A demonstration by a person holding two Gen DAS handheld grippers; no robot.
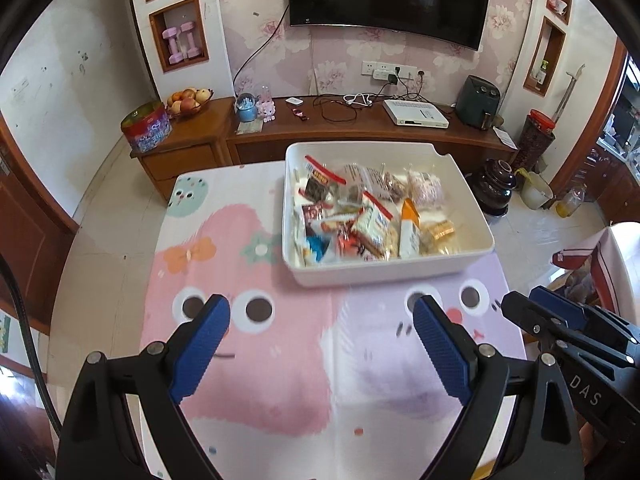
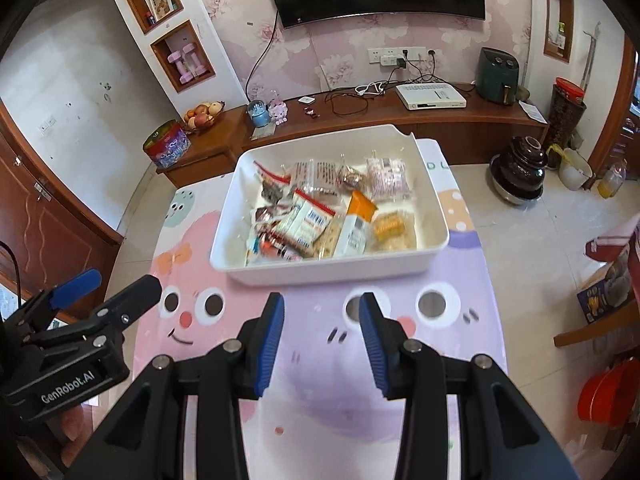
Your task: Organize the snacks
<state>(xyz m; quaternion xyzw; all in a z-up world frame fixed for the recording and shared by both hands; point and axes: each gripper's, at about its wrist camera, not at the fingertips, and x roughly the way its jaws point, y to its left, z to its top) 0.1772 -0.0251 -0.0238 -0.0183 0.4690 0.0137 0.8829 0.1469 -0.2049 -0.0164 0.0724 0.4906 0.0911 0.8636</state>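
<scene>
Two hand-held grippers [image 1: 322,312] [image 2: 322,308], tilted down, empty-jawed

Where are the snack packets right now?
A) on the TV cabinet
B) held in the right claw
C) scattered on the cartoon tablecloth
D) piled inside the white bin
D: the snack packets all lie inside the white bin; both claws are open with nothing between them.

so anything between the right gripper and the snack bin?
Nothing: right wrist view shows only bare cartoon tablecloth between the open, empty right gripper and the white snack bin.
</scene>
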